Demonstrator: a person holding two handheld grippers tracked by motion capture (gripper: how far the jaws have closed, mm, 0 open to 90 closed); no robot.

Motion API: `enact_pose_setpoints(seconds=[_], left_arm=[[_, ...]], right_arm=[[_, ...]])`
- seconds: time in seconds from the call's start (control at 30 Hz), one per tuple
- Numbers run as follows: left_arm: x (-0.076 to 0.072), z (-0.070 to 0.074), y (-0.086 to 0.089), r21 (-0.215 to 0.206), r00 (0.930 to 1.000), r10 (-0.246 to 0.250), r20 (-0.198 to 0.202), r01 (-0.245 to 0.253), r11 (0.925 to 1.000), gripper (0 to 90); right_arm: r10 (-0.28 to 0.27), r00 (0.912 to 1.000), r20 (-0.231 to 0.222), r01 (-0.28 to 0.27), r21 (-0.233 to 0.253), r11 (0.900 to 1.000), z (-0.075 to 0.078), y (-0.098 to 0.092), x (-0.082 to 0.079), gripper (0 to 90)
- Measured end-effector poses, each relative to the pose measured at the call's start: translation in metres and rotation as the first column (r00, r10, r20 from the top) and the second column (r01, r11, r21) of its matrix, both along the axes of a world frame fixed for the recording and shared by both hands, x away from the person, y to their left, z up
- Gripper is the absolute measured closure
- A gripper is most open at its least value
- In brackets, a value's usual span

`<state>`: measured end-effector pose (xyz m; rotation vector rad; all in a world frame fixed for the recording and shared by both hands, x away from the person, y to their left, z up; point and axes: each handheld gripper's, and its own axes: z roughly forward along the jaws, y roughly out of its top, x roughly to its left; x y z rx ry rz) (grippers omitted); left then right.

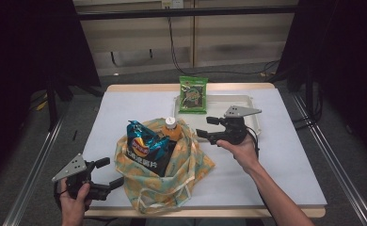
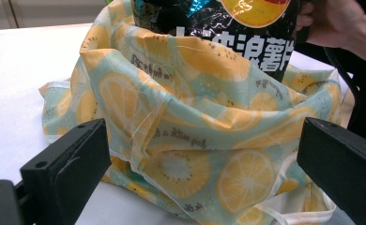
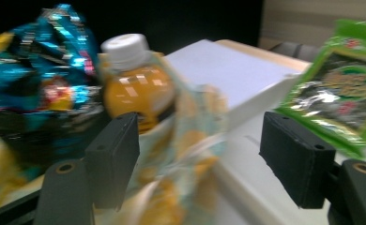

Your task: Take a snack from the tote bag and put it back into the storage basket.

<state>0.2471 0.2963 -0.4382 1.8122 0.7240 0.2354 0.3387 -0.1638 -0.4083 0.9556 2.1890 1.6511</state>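
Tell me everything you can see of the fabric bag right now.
The fabric bag is thin, soft cloth, pale teal with a yellow citrus-slice print, script lettering and whitish handles. It sits slumped and crumpled on the white table, mouth open upward. A dark chip packet and an orange drink bottle with a white cap stand in it, both poking out. The left tool, jaws open, is at its near-left edge; the right tool, also open, hovers at its far-right side.
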Motion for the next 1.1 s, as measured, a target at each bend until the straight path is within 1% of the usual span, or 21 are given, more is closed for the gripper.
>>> enact_pose_setpoints(seconds=[0.03,0.07,0.1,0.13,0.17,0.23,0.3,0.33,0.37,0.4,0.43,0.47,0.5,0.57,0.63,0.73,0.93,0.97,1.0,1.03,1.1], left_arm=[[0.0,-0.001,0.0,-0.002,0.9999,-0.011,0.001,0.011,0.9999,2.7],[-0.001,0.0,0.0,0.012,1.0,0.001,0.0,-0.001,0.9999,2.7],[-0.001,0.0,0.0,0.011,1.0,-0.005,0.002,0.005,0.9999,2.8],[-0.001,0.0,0.0,0.004,1.0,-0.005,0.002,0.005,1.0,2.8],[-0.001,0.0,0.0,0.01,1.0,0.001,0.001,-0.001,0.9999,2.8],[0.0,0.0,-0.002,0.006,1.0,-0.008,0.001,0.008,0.9999,2.8],[-0.001,0.0,-0.003,0.007,0.9999,-0.014,0.004,0.014,0.9999,2.8],[-0.002,0.001,-0.003,0.011,0.9998,-0.017,0.004,0.017,0.9998,2.8],[-0.003,0.001,-0.003,0.009,0.9998,-0.02,0.007,0.02,0.9998,2.8],[-0.003,0.002,-0.003,0.019,0.9999,-0.01,0.009,0.01,0.9998,2.8],[-0.004,0.002,-0.003,0.016,0.9999,-0.009,0.008,0.009,0.9998,2.8],[-0.003,0.001,-0.003,0.003,0.9998,-0.02,0.008,0.02,0.9998,2.8],[-0.003,0.001,-0.003,0.006,0.9998,-0.019,0.008,0.019,0.9998,2.8],[-0.003,0.001,-0.002,0.001,0.9996,-0.026,0.008,0.026,0.9997,2.8],[-0.004,0.001,-0.002,-0.005,0.9996,-0.025,0.012,0.025,0.9997,2.8],[-0.004,0.002,-0.001,-0.009,0.9997,-0.02,0.013,0.02,0.9998,2.8],[-0.003,0.001,0.0,-0.008,0.9997,-0.023,0.008,0.023,0.9997,2.8],[-0.004,0.002,-0.001,0.0,0.9999,-0.011,0.008,0.011,0.9999,2.8],[-0.004,0.002,-0.001,0.003,0.9999,-0.011,0.011,0.011,0.9999,2.8],[-0.003,0.001,-0.001,-0.005,0.9996,-0.026,0.012,0.026,0.9997,2.8],[-0.004,0.002,-0.002,-0.009,0.9994,-0.033,0.011,0.033,0.9994,2.7]], right_arm=[[0.02,0.9998,-0.008,-0.02,0.004,1.0,0.001,0.001,-0.003,28.4],[0.028,0.9996,-0.005,-0.028,0.002,1.0,0.003,0.003,-0.006,27.4],[0.038,0.9992,-0.01,-0.038,0.002,0.999,0.004,0.004,-0.01,26.2],[0.046,0.9989,-0.007,-0.046,0.007,0.999,0.005,0.005,-0.014,26.2],[0.054,0.9986,-0.003,-0.054,0.005,0.999,0.007,0.006,-0.018,26.1],[0.069,0.9976,0.012,-0.069,0.005,0.998,0.009,0.009,-0.025,25.4],[0.078,0.9968,0.012,-0.079,0.007,0.997,0.009,0.011,-0.032,24.3],[0.098,0.9952,0.008,-0.098,0.02,0.995,0.008,0.012,-0.035,23.8],[0.098,0.9952,0.007,-0.098,0.012,0.995,0.007,0.013,-0.04,23.9],[0.101,0.9948,0.008,-0.101,0.009,0.995,0.007,0.014,-0.044,23.8],[0.109,0.994,0.007,-0.109,0.012,0.994,0.006,0.014,-0.046,23.8],[0.118,0.993,0.006,-0.118,0.014,0.993,0.007,0.015,-0.049,23.9],[0.122,0.9925,0.005,-0.122,0.01,0.992,0.007,0.018,-0.052,24.5],[0.136,0.9906,0.003,-0.136,0.008,0.991,0.008,0.023,-0.055,25.6],[0.156,0.9878,-0.001,-0.156,-0.008,0.988,0.009,0.029,-0.058,27.1],[0.181,0.9834,-0.003,-0.181,0.002,0.983,0.009,0.037,-0.061,28.3],[0.244,0.9697,0.002,-0.244,0.001,0.97,0.007,0.054,-0.067,28.2],[0.248,0.9686,0.002,-0.248,-0.004,0.969,0.007,0.057,-0.068,27.8],[0.249,0.9685,0.001,-0.249,-0.008,0.969,0.006,0.059,-0.068,27.6],[0.256,0.9666,-0.006,-0.256,-0.007,0.967,0.005,0.061,-0.069,27.2],[0.26,0.9655,-0.004,-0.26,-0.007,0.965,0.003,0.065,-0.07,26.8]])
